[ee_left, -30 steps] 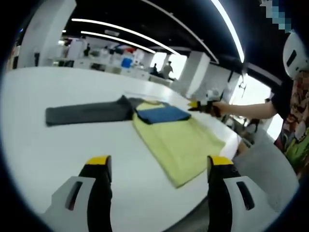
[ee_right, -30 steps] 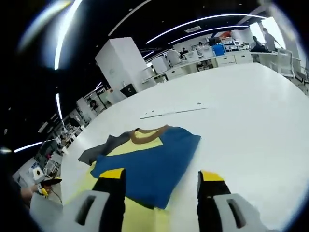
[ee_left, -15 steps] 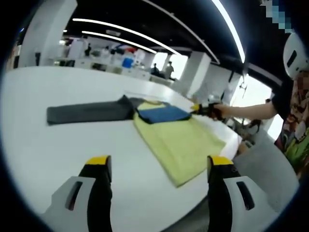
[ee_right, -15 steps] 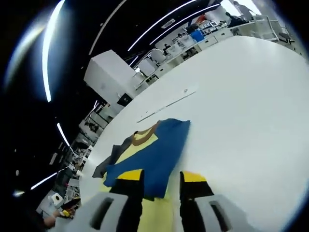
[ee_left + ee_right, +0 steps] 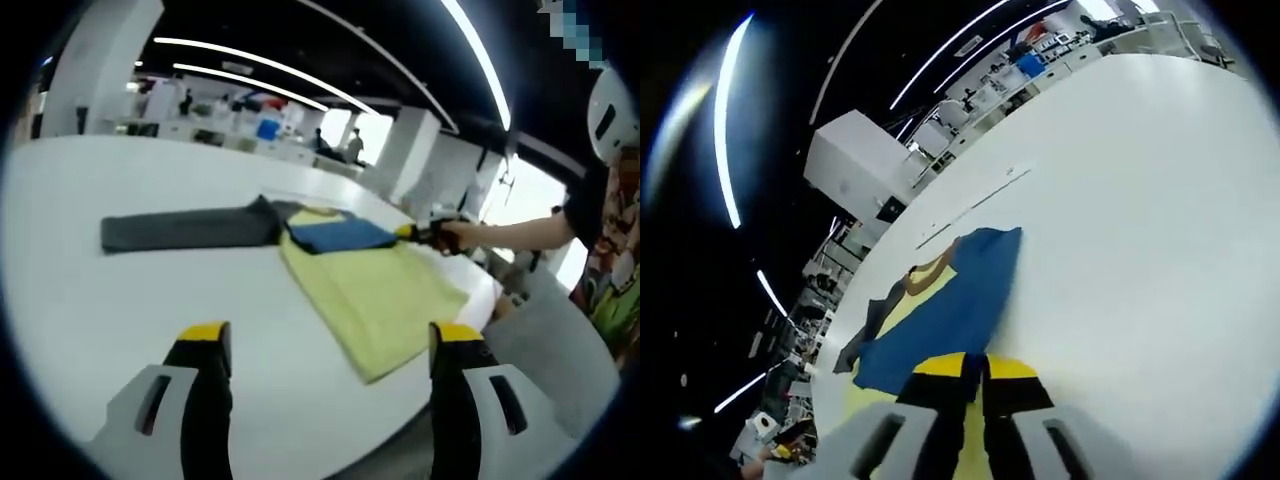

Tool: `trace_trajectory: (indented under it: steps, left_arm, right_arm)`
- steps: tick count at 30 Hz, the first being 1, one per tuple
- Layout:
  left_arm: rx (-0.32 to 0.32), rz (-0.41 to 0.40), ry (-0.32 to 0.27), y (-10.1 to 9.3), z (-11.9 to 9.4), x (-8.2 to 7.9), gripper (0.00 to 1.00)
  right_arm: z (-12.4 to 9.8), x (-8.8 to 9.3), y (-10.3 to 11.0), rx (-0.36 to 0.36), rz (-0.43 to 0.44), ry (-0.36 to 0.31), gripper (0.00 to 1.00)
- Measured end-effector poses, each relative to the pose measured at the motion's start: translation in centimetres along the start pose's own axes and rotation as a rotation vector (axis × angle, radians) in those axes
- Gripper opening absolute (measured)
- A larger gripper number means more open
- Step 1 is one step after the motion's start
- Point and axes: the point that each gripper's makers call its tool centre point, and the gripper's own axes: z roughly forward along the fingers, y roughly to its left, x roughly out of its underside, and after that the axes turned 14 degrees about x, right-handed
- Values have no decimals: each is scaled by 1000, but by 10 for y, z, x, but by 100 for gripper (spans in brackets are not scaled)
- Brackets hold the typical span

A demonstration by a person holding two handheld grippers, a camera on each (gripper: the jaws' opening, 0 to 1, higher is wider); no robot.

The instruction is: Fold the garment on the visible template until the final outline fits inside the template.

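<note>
In the left gripper view, the left gripper [image 5: 325, 345] hangs above the bare near part of the white table [image 5: 90, 290], its two yellow-tipped jaws spread wide with nothing between them. Beyond them the garment lies spread across the table: a long dark grey part [image 5: 185, 228] stretches out flat to the left, a folded blue part [image 5: 338, 236] sits in the middle, and the pale yellow template [image 5: 375, 295] runs from under the blue toward the table's near right edge. The grey part lies off the yellow sheet, on the bare white top. At the right end of the blue fold, the right gripper [image 5: 412, 232] comes in with its yellow tip touching the cloth edge, held by a person's hand [image 5: 462, 233] at the end of an outstretched arm.

The right gripper view gives the close side that the other lacks. Here the right gripper's [image 5: 974, 366] jaws stand pressed together on the near edge of the blue part [image 5: 955, 305], pinching it. The blue cloth lies flat over the yellow template [image 5: 925, 298], with a brown collar band [image 5: 931, 272] at its far end and a little grey part [image 5: 872, 325] showing at the left. To the right the table [image 5: 1160, 220] is plain white.
</note>
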Motion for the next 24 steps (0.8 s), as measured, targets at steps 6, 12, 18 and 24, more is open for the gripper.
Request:
trace_trajectory:
  steps: [6, 12, 18, 24]
  left_arm:
    - [-4, -3, 0, 1, -2, 1, 77]
    - [-4, -4, -1, 0, -2, 2, 77]
    - [-5, -4, 1, 0, -2, 2, 77]
    - [-3, -5, 2, 0, -1, 4, 77]
  right_arm:
    - [-1, -3, -7, 33, -57, -20, 0]
    - [-1, -6, -16, 61, -80, -23, 0]
    - [-4, -11, -25, 81, -88, -32, 0]
    - [-8, -15, -37, 102, -84, -36, 0]
